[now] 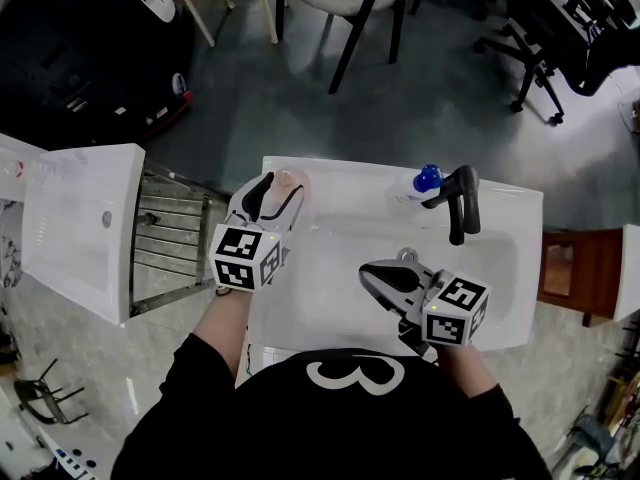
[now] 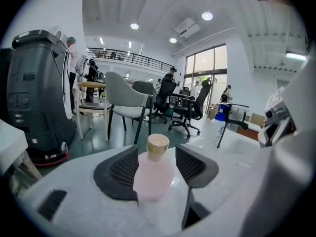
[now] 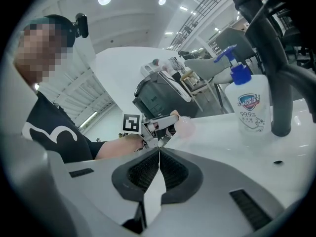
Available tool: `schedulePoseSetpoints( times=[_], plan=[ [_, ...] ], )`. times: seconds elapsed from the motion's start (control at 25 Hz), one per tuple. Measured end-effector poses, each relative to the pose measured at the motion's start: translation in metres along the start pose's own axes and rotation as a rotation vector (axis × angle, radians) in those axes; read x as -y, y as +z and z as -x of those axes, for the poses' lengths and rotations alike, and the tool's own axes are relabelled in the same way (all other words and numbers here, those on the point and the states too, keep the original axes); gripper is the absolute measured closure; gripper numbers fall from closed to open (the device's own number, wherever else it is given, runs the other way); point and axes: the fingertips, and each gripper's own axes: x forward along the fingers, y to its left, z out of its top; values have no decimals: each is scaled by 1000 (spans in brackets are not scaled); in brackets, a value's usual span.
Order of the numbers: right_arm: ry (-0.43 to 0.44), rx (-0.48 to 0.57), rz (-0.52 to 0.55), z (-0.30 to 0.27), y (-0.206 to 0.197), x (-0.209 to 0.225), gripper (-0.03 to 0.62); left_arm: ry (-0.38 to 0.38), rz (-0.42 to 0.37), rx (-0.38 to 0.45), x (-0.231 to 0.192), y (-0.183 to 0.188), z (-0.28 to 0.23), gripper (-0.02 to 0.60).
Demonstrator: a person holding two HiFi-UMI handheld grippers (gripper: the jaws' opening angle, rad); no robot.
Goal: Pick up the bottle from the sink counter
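Black-padded jaws of my left gripper (image 2: 157,154) stand wide, with the pink bottle (image 2: 153,177) upright between them and the pads clear of it. It's on the white counter's (image 1: 330,173) back-left corner. Right gripper (image 3: 159,152) is closed, empty, near the soap bottle (image 3: 249,105) and faucet (image 3: 276,73).

Bottle (image 1: 288,181) stands on counter's (image 1: 505,203) back-left corner, between left gripper's (image 1: 273,196) jaws. Soap dispenser (image 1: 421,184) stands just left of faucet (image 1: 461,201) behind basin (image 1: 335,253), well right of bottle. Right gripper (image 1: 378,276) hangs over basin's front-right part.
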Motion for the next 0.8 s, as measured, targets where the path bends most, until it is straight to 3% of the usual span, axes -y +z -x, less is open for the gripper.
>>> schedulePoseSetpoints(
  times=[0.24, 0.48, 0.8],
  plan=[
    [8, -14, -11, -2, -6, 2, 580, 26, -30, 3, -3, -2, -8, 351],
    [7, -18, -22, -2, -7, 5, 580, 41, -51, 13, -3, -1, -12, 407],
    [8, -20, -27, -4, -9, 7, 580, 59, -83, 17, -2, -3, -14, 423]
  ],
)
